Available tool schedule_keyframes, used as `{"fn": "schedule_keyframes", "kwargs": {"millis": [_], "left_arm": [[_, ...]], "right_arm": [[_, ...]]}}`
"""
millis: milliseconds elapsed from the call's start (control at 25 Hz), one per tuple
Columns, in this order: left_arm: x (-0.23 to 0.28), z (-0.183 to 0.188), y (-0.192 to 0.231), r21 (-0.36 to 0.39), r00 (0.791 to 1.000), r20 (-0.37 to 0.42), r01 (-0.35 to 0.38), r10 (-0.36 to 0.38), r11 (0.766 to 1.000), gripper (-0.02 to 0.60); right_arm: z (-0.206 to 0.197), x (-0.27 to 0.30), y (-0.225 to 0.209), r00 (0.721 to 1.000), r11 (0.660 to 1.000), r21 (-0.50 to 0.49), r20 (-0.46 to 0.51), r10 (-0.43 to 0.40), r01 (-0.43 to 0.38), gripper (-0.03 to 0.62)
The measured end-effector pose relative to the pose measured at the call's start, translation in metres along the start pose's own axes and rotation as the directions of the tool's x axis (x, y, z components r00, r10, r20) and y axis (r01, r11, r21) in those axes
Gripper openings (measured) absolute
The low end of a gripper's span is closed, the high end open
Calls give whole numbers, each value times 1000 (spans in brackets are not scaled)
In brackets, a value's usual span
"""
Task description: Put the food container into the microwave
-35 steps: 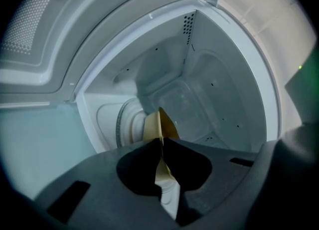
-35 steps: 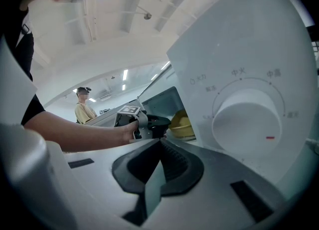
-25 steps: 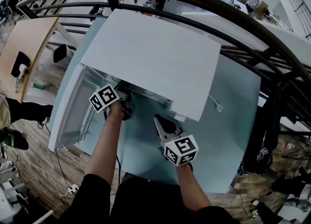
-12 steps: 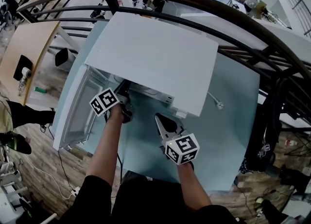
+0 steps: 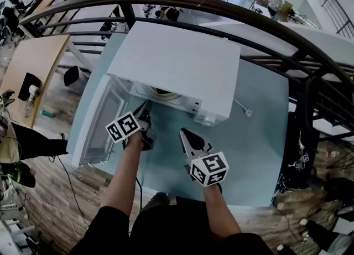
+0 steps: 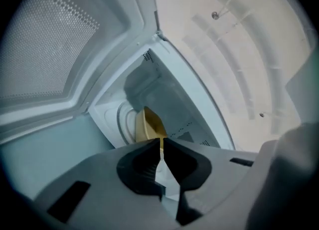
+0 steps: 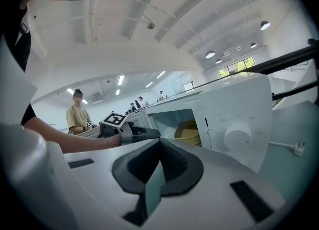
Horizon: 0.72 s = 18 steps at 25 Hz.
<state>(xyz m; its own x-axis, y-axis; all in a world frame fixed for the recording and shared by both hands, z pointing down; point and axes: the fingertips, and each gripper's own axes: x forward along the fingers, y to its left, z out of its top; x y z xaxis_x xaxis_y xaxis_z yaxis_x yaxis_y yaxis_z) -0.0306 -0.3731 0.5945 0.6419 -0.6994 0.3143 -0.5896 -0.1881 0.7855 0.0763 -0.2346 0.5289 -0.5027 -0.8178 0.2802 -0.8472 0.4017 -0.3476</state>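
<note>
Yellow round food container (image 7: 188, 130) sits inside the open white microwave (image 5: 177, 66); left gripper (image 6: 161, 141) and right gripper (image 7: 159, 143) pressed together, empty.

The left gripper (image 5: 145, 109) now sits back nearer the person, outside the white box-shaped microwave (image 5: 177, 60), and the yellow round food container (image 5: 164, 91) shows inside the cavity.

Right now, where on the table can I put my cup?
The bare table right of the microwave, past the plug, is free, and the front right corner. Near the open door it's crowded by the left hand-held gripper and right hand-held gripper.
</note>
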Motion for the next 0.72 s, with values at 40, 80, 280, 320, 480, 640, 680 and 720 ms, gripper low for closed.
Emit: {"fn": "schedule_keyframes", "kwargs": {"millis": [40,80,280,320,480,640,680,720], "left_arm": [[-5,-2,-5,13,1000,-8,11,-11,1000,28],[-10,-4,-9,24,1000,-15,21,-21,999,27],[-42,-15,-26,75,998,-45,56,-53,996,12],[-50,-18,-28,88,997,-52,61,-56,994,11],[-83,-26,-34,148,994,-78,82,-71,986,8],[-115,-24,-40,226,992,-93,107,-88,968,8],[-124,-24,-45,245,991,-95,113,-93,963,8],[-134,-24,-48,262,991,-97,116,-94,958,8]], "right_arm": [[1,-3,4,1000,1000,-3,6,-8,8,5],[2,-5,8,1000,1000,-7,11,-15,16,5],[6,-23,28,998,998,-19,38,-58,59,5],[7,-27,32,997,998,-21,42,-66,67,5],[8,-41,49,993,994,-30,64,-100,102,5],[16,-50,68,987,990,-50,94,-128,133,5],[19,-54,74,986,989,-55,102,-133,139,5],[21,-59,80,985,988,-59,107,-136,142,5]]}}
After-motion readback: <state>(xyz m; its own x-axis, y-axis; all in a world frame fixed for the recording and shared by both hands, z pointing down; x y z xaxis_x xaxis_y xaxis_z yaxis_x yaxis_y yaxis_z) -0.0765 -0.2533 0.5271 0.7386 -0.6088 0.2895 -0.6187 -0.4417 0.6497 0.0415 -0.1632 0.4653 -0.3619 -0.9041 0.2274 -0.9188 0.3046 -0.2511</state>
